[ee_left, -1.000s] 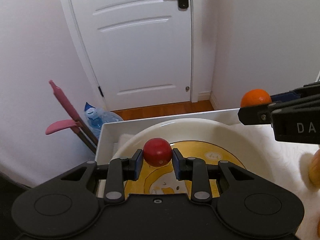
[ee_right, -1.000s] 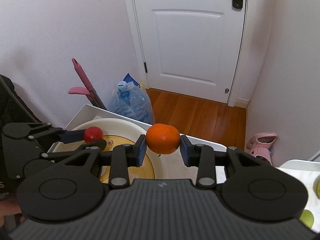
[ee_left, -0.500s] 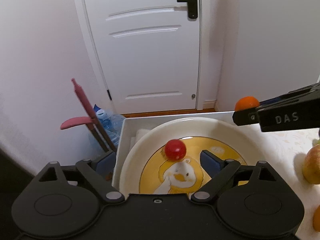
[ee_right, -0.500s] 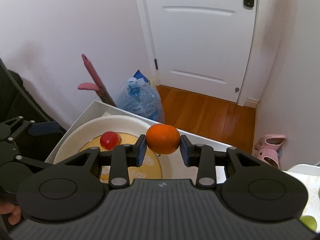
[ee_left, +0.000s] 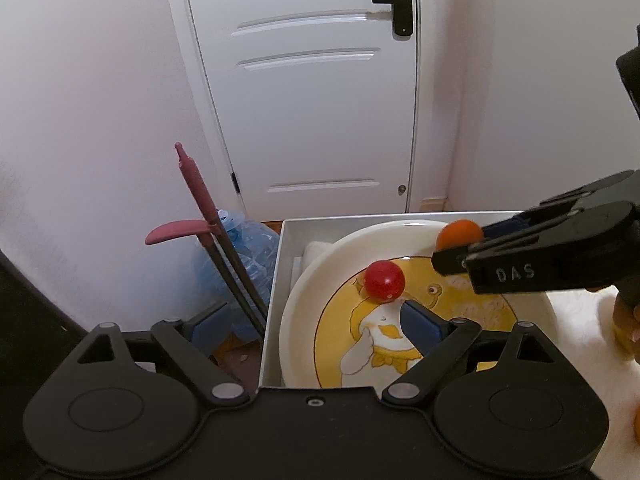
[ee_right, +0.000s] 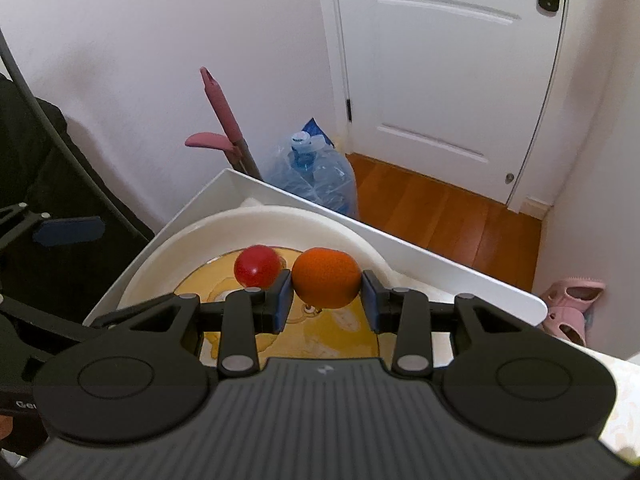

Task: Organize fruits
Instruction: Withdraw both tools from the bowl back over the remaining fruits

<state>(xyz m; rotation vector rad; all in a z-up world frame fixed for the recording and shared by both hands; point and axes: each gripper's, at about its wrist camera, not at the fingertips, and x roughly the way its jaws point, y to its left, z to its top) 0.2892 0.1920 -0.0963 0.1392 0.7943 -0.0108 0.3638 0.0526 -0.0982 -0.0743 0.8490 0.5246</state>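
Spreading wide in the left wrist view, the left gripper (ee_left: 316, 322) has nothing between its blue pads; one pad hangs off the tray's left edge, the other sits over the plate's duck picture. Its jaws have just been opening. The red fruit (ee_left: 384, 281) lies free on the plate (ee_left: 304, 296), ahead of the right-hand pad and apart from it.

Right gripper (ee_right: 325, 295): the orange (ee_right: 326, 277) sits between its blue pads. A thin gap shows beside the right-hand pad; on the left-hand pad contact cannot be told. These jaws have just been opening, with the orange between them. The orange is low over the yellow centre of the plate; whether it rests on the plate is unclear. The red fruit lies just beside it, at the outer face of the left-hand finger (ee_right: 282, 300).

From the left wrist view, the right gripper reaches in from the right over the far rim of the plate, with the orange at its tip.

Outward: the plate, white rim with a yellow centre, lies in a white tray (ee_right: 440, 264). Beyond the tray a pink-handled mop (ee_left: 196, 192) and a blue water bottle (ee_right: 316, 176) stand against the wall, beside a white door (ee_left: 316, 92). Pink sandals (ee_right: 572, 304) lie on the wooden floor at right.
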